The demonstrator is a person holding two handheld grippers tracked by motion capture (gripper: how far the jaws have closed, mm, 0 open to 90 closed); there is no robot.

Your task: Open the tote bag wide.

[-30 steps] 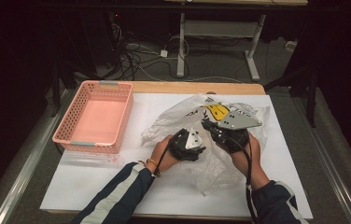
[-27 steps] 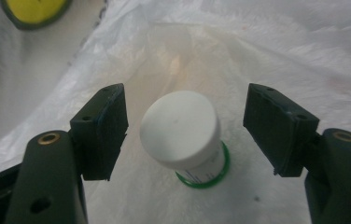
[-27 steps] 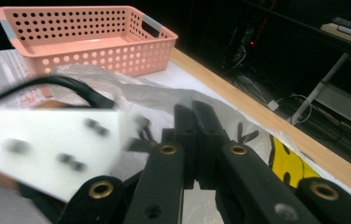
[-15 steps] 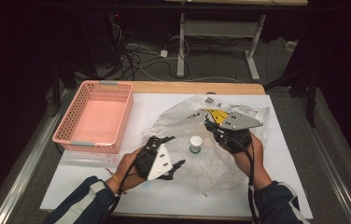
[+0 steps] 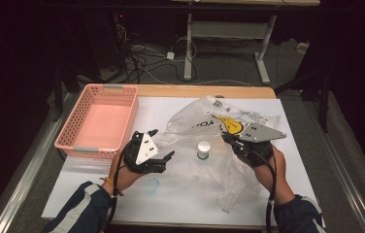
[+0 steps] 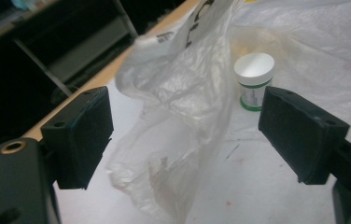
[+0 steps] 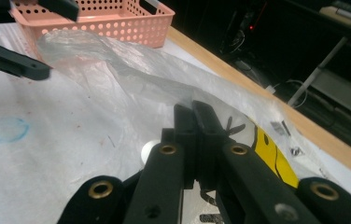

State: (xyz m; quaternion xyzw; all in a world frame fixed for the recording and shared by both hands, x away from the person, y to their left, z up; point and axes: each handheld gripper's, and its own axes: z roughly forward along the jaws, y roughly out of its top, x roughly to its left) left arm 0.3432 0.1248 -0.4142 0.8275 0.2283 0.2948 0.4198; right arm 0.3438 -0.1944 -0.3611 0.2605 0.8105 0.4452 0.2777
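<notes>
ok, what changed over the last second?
The left gripper drew back left out of the plastic bag, its jaws just opening, nothing between them; the small white-capped jar is now exposed. The right gripper stayed shut on the bag; the pink basket unmoved.

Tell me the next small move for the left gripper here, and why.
Probably bring the left gripper toward the small white-capped jar and close on it. Its jaws have just been opening and nothing is between them, and the jar stands upright on the plastic bag, in the open ahead of them in the left gripper view. The right gripper is shut on the bag's film, holding it.
</notes>
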